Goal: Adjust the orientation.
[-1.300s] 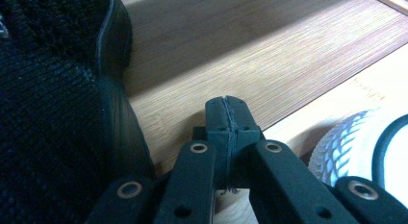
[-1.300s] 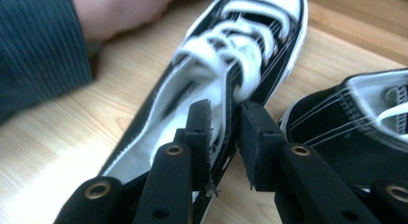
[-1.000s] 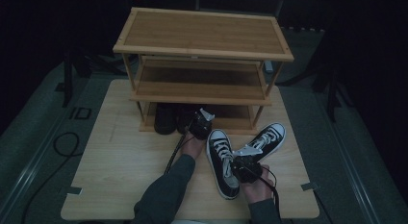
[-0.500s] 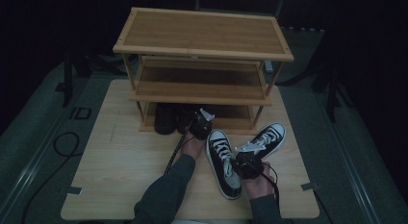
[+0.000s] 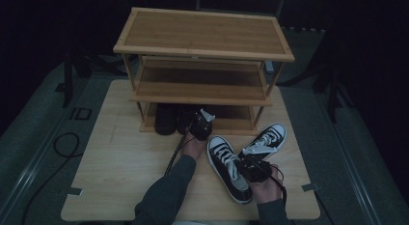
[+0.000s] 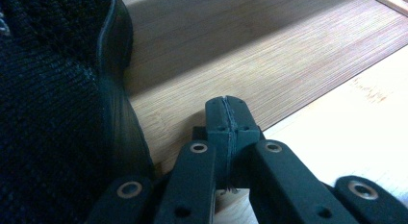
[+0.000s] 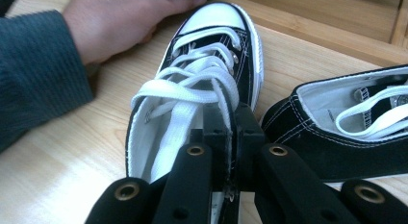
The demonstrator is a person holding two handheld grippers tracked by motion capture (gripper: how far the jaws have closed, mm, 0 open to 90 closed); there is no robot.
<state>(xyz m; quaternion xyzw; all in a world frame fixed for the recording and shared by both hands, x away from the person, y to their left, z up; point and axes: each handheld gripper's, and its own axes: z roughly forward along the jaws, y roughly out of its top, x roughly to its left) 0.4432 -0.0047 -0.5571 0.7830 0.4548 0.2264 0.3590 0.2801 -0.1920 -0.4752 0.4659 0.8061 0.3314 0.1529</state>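
Left gripper (image 6: pixel 226 119): seen in the left gripper view with its jaws pressed fully together and nothing between them; in the high view (image 5: pixel 201 124) it is placed at the middle of the frame, at the front edge of the rack's bottom shelf.
Right gripper (image 7: pixel 231 120): in the right gripper view the jaws are seen closed on the side wall of the near sneaker's collar, with the white lining on one side and the black canvas on the other; in the high view (image 5: pixel 254 168) it is found lower right of centre.
Near sneaker (image 5: pixel 228 167): a black-and-white laced shoe, laid on the table right of centre in the high view, toe pointed toward the rack; in the right gripper view (image 7: pixel 211 60) it is seen from the heel end.
Second sneaker (image 5: pixel 265 141): laid just right of the first, angled toward the upper right; the heels are close together.
Dark shoes (image 5: pixel 166 119): set on the bottom shelf, left of the left gripper; one (image 6: pixel 53 108) is seen at the left of the left gripper view.
Shoe rack (image 5: pixel 205 34): three wooden tiers, stood at the upper middle of the frame.
Table (image 5: pixel 120 162): light wood.
Left hand (image 7: pixel 120 22): rested on the table beside the near sneaker's toe.
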